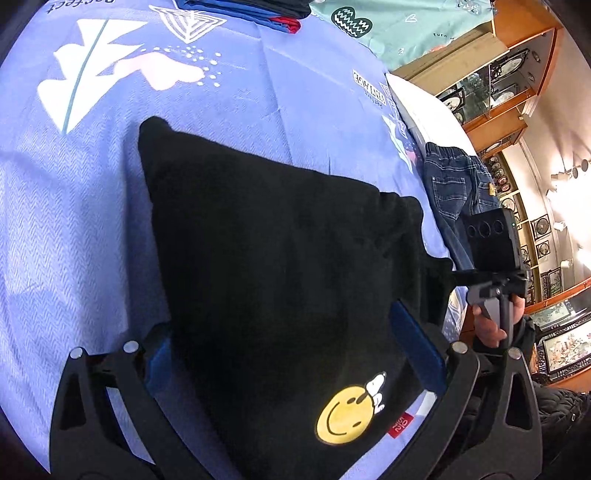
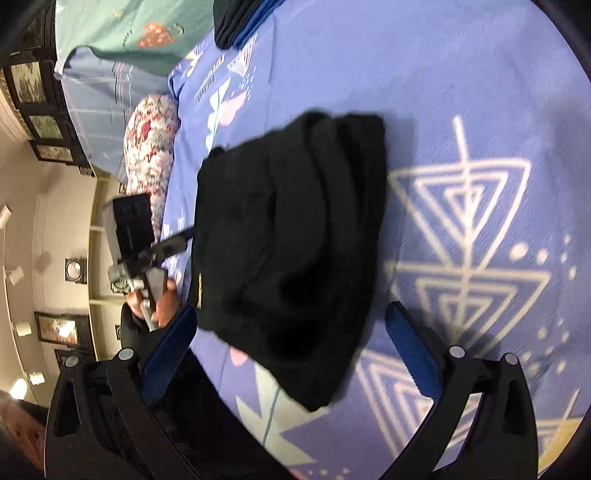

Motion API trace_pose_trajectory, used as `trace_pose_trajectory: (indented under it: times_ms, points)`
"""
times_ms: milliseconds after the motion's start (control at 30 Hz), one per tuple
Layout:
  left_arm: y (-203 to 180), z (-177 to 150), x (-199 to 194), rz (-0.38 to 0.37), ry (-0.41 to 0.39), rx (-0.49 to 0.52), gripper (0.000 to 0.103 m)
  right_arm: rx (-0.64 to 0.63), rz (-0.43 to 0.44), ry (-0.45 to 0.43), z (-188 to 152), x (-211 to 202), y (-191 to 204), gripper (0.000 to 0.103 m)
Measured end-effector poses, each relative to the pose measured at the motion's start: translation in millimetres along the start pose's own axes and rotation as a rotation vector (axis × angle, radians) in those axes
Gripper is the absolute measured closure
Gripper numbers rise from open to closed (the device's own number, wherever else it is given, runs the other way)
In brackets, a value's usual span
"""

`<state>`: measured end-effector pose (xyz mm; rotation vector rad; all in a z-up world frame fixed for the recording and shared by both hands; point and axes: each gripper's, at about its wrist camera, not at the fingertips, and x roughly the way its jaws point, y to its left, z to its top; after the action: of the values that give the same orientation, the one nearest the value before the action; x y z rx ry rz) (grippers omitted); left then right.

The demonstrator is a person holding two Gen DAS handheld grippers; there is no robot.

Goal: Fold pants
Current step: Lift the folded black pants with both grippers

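In the left wrist view, the black pants (image 1: pixel 280 266) are lying as a folded bundle on the lilac printed bed sheet (image 1: pixel 92 206), with a yellow smiley print (image 1: pixel 347 413) showing at the near end; the left tool (image 1: pixel 291 343) is sitting over that near end with its blue-padded fingers (image 1: pixel 417 339) spread wide on either side of the cloth, released and gripping nothing. At the right, the right tool (image 1: pixel 491 254) is showing in a person's hand (image 1: pixel 487 325) beside the bundle, and a pair of blue jeans (image 1: pixel 458 188) is waiting near the bed's right edge, while a stack of folded clothes (image 1: pixel 258 11) is sitting at the far edge. In the right wrist view, the same pants (image 2: pixel 288 251) are resting in several layers on the sheet (image 2: pixel 461 92), just ahead of the right tool (image 2: pixel 291 343), whose fingers (image 2: pixel 413 343) are also standing apart and empty, with the left tool (image 2: pixel 147 251) off to the left. Judging by the compact layers, this pair is looking folded or nearly so; what seems left is tidying or moving it to the stack, then folding the jeans
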<state>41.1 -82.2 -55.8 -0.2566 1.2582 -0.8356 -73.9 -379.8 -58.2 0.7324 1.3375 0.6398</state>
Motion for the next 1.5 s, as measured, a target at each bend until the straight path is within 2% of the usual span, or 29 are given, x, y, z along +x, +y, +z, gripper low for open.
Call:
trace_pose_trajectory:
  times_ms: [200,367,567,767,800,867,900,967,1000,1067,1100,1167,1200,1233,1267,1300,1367,1433,1500]
  points:
    - [-6,1,6,0.024,-0.015,0.031,0.002,0.034,0.064,0.023,15,19,1,0.001]
    - [2,-2,0,-0.017,-0.031,0.019,0.002,-0.010,0.100,0.009,22,26,8,0.001]
    - [8,-3,-3,-0.057,-0.047,0.005,0.002,0.026,0.302,-0.008,3,8,-6,0.001]
    - [7,-2,-2,-0.061,-0.056,0.007,0.002,0.046,0.263,0.031,7,26,13,0.001]
    - [7,-2,-2,-0.063,-0.056,0.005,0.002,0.060,0.236,-0.003,12,26,12,0.001]
    - [7,-2,-1,-0.065,-0.056,0.003,0.002,0.074,0.081,-0.124,24,18,7,0.001]
    - [8,-3,-2,-0.066,-0.056,0.004,0.002,0.069,0.017,-0.183,28,12,3,0.005]
    - [7,-4,-3,-0.064,-0.059,0.008,0.002,0.095,0.050,-0.169,32,13,-3,0.004]
    - [6,-5,-3,-0.061,-0.061,0.009,0.002,0.077,0.064,-0.133,32,17,0,0.004]
    - [4,-7,-3,-0.042,-0.065,0.024,0.002,0.023,0.088,-0.056,26,29,9,0.017]
    - [0,-8,-2,-0.017,-0.064,0.041,0.003,-0.003,0.064,-0.052,23,31,12,0.023]
    - [-8,-9,-1,0.044,-0.068,0.064,0.014,-0.021,0.045,-0.066,22,28,10,0.037]
    - [-9,-10,-2,0.060,-0.072,0.065,0.017,-0.011,0.052,-0.069,23,26,5,0.046]
    - [-10,-11,-4,0.076,-0.084,0.060,0.025,-0.002,0.068,-0.072,23,24,-1,0.051]
    - [-10,-11,-6,0.084,-0.092,0.054,0.032,-0.007,0.086,-0.085,20,23,-4,0.052]
    - [-10,-12,-8,0.091,-0.100,0.048,0.035,-0.023,0.087,-0.099,18,23,-3,0.055]
    - [-14,-13,-13,0.113,-0.113,0.055,0.051,-0.064,0.068,-0.129,12,23,2,0.057]
    - [-17,-13,-16,0.122,-0.120,0.061,0.056,-0.085,0.059,-0.154,10,22,10,0.060]
    - [-18,-12,-16,0.128,-0.112,0.067,0.056,-0.120,0.057,-0.185,7,19,20,0.061]
